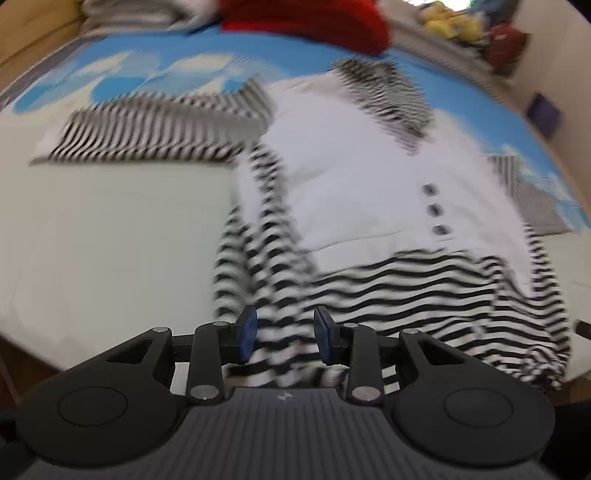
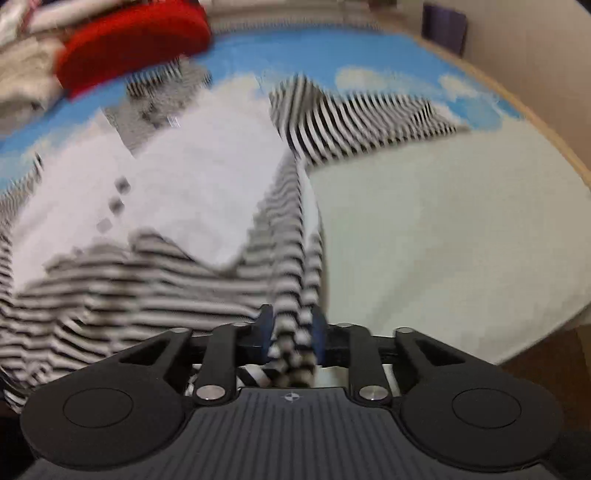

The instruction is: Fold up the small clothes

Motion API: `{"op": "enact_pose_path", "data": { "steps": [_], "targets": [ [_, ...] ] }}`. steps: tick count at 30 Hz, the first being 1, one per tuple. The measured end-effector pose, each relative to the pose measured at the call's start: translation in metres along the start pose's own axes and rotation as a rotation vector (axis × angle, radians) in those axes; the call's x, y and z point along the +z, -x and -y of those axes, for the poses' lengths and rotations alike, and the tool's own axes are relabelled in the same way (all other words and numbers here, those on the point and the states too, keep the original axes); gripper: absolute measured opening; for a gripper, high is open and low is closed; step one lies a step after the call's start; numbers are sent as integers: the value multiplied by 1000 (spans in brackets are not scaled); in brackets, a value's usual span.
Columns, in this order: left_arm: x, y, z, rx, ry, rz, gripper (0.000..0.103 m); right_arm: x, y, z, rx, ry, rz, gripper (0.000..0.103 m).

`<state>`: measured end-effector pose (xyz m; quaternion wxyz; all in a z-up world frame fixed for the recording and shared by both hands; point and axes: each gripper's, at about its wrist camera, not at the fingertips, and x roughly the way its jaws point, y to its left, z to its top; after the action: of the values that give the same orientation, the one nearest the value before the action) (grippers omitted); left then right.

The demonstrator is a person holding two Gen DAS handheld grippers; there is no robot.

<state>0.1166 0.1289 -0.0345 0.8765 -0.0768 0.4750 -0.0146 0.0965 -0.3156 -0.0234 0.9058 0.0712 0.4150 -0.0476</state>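
A small garment (image 1: 369, 177) with a white body, dark buttons and black-and-white striped sleeves and hem lies spread on the bed, blurred in both views. My left gripper (image 1: 284, 338) hovers over the striped hem at the garment's near left corner. Its blue pads (image 1: 248, 334) stand apart, with striped cloth in the gap and nothing pinched. My right gripper (image 2: 291, 338) is at the near right corner of the same garment (image 2: 192, 177). A bunched striped fold rises between its blue pads (image 2: 266, 332), which stand apart beside the cloth without clamping it.
The bed has a pale sheet (image 1: 110, 240) and a blue cloud-print cover (image 1: 155, 70). A red cloth (image 1: 306, 22) and other piled clothes lie at the far side. Yellow soft toys (image 1: 450, 22) sit on a ledge. The bed's wooden edge (image 2: 546, 125) runs along the right.
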Motion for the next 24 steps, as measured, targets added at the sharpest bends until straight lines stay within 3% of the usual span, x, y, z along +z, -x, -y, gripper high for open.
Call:
{"op": "enact_pose_path", "data": {
  "steps": [3,5,7,11,16,21,22,24],
  "targets": [
    [-4,-14,13,12,-49,-63,37,-7,-15,-12,69,65,-90,42],
    [-10,-35,15,87,-87,-185,37,-18,-34,-22,44,146,-207,44],
    [-15,-48,12,124,-74,-249,39,-27,-42,-31,-6,236,-238,44],
    [-4,-31,16,96,-65,-148,40,-18,-24,-42,-11,267,-117,45],
    [9,-8,20,74,-54,6,53,0,-1,-35,-3,176,30,45],
    [21,3,18,61,-6,117,55,28,28,-32,23,86,198,46],
    [22,7,18,58,3,146,58,38,37,-30,45,71,251,48],
    [25,17,18,56,13,204,65,56,52,-29,72,78,344,67]
  ]
}}
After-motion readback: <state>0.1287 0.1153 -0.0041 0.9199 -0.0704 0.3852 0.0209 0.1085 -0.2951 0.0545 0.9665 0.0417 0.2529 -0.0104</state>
